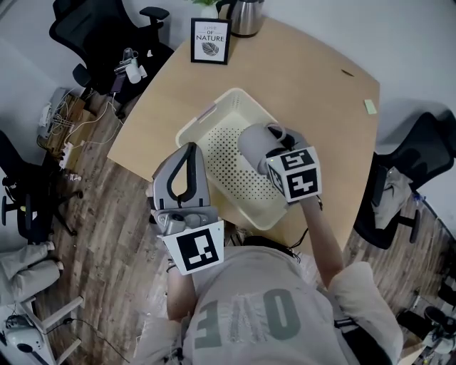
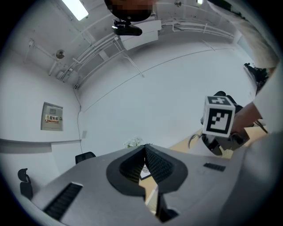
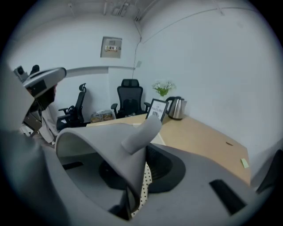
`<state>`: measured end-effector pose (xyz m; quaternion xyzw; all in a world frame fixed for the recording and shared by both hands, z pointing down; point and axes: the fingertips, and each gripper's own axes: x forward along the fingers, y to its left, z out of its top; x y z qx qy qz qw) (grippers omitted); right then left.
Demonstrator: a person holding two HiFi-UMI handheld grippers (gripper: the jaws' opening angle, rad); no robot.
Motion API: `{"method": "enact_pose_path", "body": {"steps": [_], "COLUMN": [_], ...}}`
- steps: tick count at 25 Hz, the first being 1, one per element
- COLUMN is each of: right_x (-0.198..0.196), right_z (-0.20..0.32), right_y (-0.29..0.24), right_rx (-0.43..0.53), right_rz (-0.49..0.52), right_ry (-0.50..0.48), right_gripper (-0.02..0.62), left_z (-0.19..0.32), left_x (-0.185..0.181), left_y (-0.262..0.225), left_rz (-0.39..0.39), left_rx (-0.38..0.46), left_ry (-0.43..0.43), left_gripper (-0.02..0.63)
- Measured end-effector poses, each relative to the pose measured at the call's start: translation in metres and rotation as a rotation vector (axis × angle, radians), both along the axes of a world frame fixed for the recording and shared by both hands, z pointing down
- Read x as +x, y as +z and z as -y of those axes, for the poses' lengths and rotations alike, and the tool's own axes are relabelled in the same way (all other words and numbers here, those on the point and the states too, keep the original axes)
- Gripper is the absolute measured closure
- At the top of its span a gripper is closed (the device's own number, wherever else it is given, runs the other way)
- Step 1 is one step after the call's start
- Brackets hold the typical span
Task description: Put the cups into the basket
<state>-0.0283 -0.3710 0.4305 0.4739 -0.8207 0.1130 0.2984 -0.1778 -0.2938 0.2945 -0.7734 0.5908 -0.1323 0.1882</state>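
Observation:
A grey cup (image 1: 255, 146) with a handle hangs over the cream perforated basket (image 1: 214, 121) on the wooden table (image 1: 320, 85). My right gripper (image 1: 268, 152) is shut on the cup's wall. In the right gripper view that cup (image 3: 106, 145) fills the space between the jaws, its handle (image 3: 142, 133) sticks up, and a strip of the basket (image 3: 144, 185) shows below. My left gripper (image 1: 189, 148) is shut and holds nothing. It hovers by the basket's near left corner. In the left gripper view its closed tips (image 2: 146, 152) point up at the wall, with the right gripper's marker cube (image 2: 219, 115) to the right.
A framed print (image 1: 211, 40) and a metal kettle (image 1: 242, 16) stand at the table's far edge. A green sticky note (image 1: 370, 106) lies at the right. Office chairs (image 1: 107, 36) (image 1: 413, 178) stand on both sides, and cables (image 1: 68, 117) lie on the floor at the left.

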Motion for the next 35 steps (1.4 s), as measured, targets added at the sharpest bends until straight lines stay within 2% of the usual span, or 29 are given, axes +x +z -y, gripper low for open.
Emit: {"method": "enact_pose_path", "body": {"steps": [7, 10, 15, 20, 23, 28, 31, 35], "right_x": [-0.008, -0.009, -0.01, -0.011, -0.012, -0.02, -0.021, -0.02], "right_z": [0.002, -0.001, -0.004, -0.001, 0.007, 0.002, 0.003, 0.008], "right_y": [0.066, 0.098, 0.135, 0.162, 0.175, 0.187, 0.197, 0.195], "right_rx": [-0.29, -0.412, -0.543, -0.606, -0.611, -0.67, -0.646, -0.627], "right_rz": [-0.145, -0.251, -0.395, -0.505, -0.567, -0.556, -0.587, -0.558], "right_ry": [-0.082, -0.137, -0.222, -0.282, -0.296, -0.281, -0.305, -0.305], "right_gripper": [0.561, 0.561, 0.561, 0.561, 0.561, 0.561, 0.561, 0.56], "left_z": [0.004, 0.003, 0.004, 0.005, 0.004, 0.005, 0.005, 0.007], "left_x": [0.001, 0.0, -0.007, -0.006, -0.004, -0.001, -0.003, -0.006], "left_y": [0.002, 0.005, 0.004, 0.007, 0.009, 0.011, 0.01, 0.012], "left_rz": [-0.006, 0.002, -0.023, -0.009, -0.018, -0.007, -0.009, -0.016], "left_rx": [-0.001, -0.006, 0.008, -0.006, -0.009, -0.017, -0.009, -0.015], "left_ry": [0.014, 0.012, 0.005, 0.007, 0.017, 0.031, 0.027, 0.017], "left_gripper": [0.597, 0.597, 0.597, 0.597, 0.597, 0.597, 0.597, 0.597]}}
